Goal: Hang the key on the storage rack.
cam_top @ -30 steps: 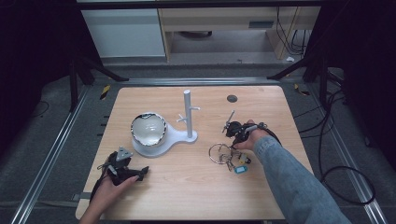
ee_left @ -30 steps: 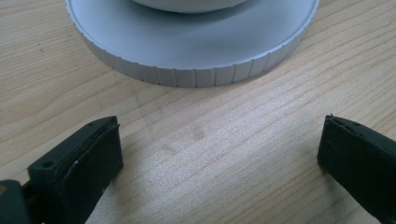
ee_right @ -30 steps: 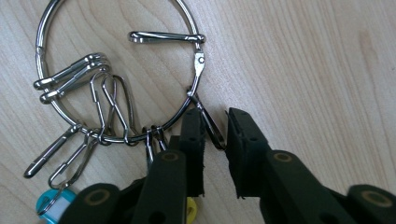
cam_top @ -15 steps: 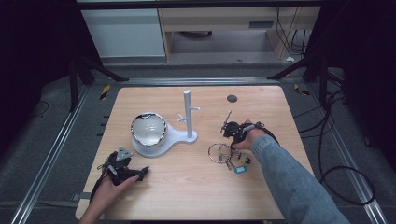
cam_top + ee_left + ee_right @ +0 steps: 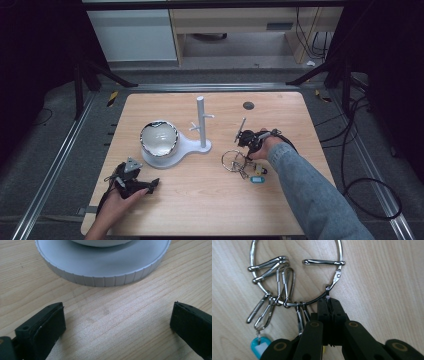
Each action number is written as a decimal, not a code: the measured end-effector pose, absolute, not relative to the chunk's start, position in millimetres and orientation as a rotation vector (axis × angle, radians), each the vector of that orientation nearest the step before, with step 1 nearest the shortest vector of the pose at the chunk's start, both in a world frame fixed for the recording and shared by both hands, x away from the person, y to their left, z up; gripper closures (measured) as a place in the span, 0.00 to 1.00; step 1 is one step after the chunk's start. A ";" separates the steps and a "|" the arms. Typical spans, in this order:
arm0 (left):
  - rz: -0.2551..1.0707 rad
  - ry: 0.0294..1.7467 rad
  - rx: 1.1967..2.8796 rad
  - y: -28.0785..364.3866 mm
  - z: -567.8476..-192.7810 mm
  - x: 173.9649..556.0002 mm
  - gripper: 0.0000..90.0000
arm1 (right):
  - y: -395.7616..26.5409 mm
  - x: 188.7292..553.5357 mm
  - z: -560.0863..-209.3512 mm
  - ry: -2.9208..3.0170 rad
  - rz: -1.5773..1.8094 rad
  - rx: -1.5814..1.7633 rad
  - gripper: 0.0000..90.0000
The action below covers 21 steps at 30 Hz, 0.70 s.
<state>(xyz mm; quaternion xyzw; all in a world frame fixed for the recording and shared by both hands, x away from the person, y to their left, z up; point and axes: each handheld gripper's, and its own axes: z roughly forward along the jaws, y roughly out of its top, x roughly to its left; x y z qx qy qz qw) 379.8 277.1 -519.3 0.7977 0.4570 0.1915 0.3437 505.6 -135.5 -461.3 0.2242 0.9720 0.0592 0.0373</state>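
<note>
A metal key ring [image 5: 234, 161] lies on the wooden table [image 5: 280, 110], right of centre. It carries several snap clips [image 5: 273, 265] and a blue tag [image 5: 256, 179]. My right gripper [image 5: 246, 148] is shut on the key ring's wire [image 5: 341, 252], close to its clasp, and its jaws [image 5: 329, 301] are pressed together. The blue tag [image 5: 260, 346] hangs at the lower left of that view. My left gripper [image 5: 151, 185] rests open near the front left. Nothing is between its jaws [image 5: 117, 320], which face the white stand's round base [image 5: 105, 267].
The white stand [image 5: 187, 147] holds a shiny bowl [image 5: 159, 137] and an upright post [image 5: 201, 120] with short pegs. A dark round hole [image 5: 248, 105] is in the tabletop at the back right. Cables [image 5: 350, 150] trail off the table's right side.
My right gripper and the key ring have shifted only slightly on the table. The left gripper has stayed put and open.
</note>
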 end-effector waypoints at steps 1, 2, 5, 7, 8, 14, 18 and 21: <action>0.497 1.187 2.073 277.2 -519.3 379.8 0.00 | -135.4 505.8 -460.5 2.987 0.189 0.699 0.99; 0.497 1.186 2.074 277.2 -519.3 379.7 0.00 | -135.4 506.2 -458.9 2.985 0.201 0.704 0.99; 0.497 1.185 2.076 277.3 -519.2 379.7 0.00 | -135.2 504.2 -450.8 2.982 0.237 0.727 0.99; 0.498 1.185 2.076 277.3 -519.2 379.7 0.00 | -135.3 502.7 -446.5 2.979 0.250 0.732 0.99; 0.497 1.185 2.075 277.3 -519.2 379.7 0.00 | -135.3 502.7 -446.5 2.979 0.250 0.732 0.99; 0.496 1.185 2.077 277.3 -519.2 379.7 0.00 | -137.9 491.7 -421.2 2.949 0.354 0.764 0.99; 0.495 1.186 2.075 277.2 -519.2 379.7 0.00 | -140.6 483.2 -402.2 2.925 0.429 0.777 0.99; 0.495 1.184 2.076 277.2 -519.2 379.8 0.00 | -140.1 477.2 -385.8 2.897 0.475 0.771 0.99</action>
